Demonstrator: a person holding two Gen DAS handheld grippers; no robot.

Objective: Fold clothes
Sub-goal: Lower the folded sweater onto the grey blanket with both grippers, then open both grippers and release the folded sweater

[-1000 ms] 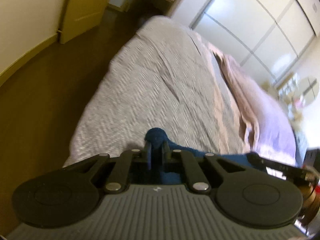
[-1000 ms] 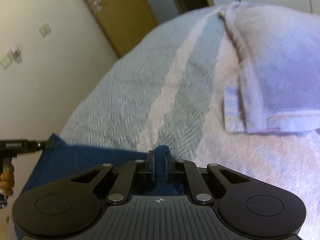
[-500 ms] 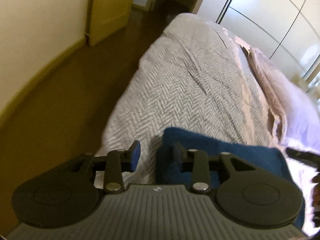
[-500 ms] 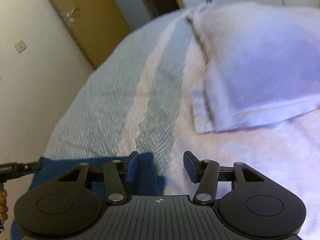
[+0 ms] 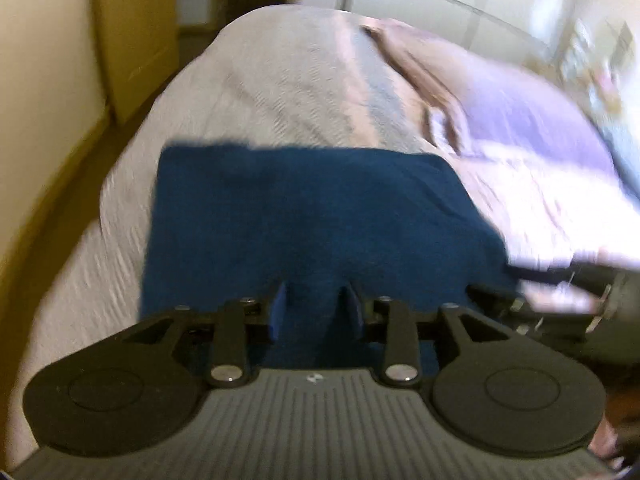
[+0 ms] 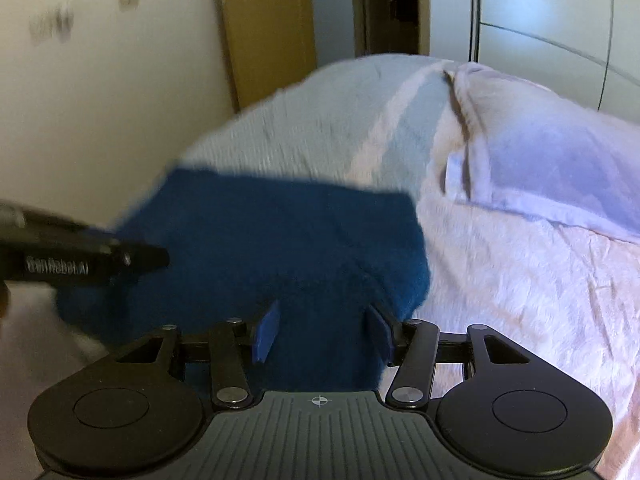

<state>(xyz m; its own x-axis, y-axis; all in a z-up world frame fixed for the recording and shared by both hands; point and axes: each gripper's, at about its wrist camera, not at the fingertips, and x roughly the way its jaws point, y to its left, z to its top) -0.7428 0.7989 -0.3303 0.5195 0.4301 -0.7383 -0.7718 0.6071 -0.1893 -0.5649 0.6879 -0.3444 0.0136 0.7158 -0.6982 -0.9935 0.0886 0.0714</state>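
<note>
Blue garment (image 5: 312,216) lies flat at frame centre on the bedspread (image 5: 288,80). Left gripper (image 5: 316,312) and right gripper (image 6: 322,330) stand parted, holding nothing, cloth between their tips. Risk: closing on one layer only would drag the fold apart. Lettering on the tool at left is blurred, unreadable.
</note>
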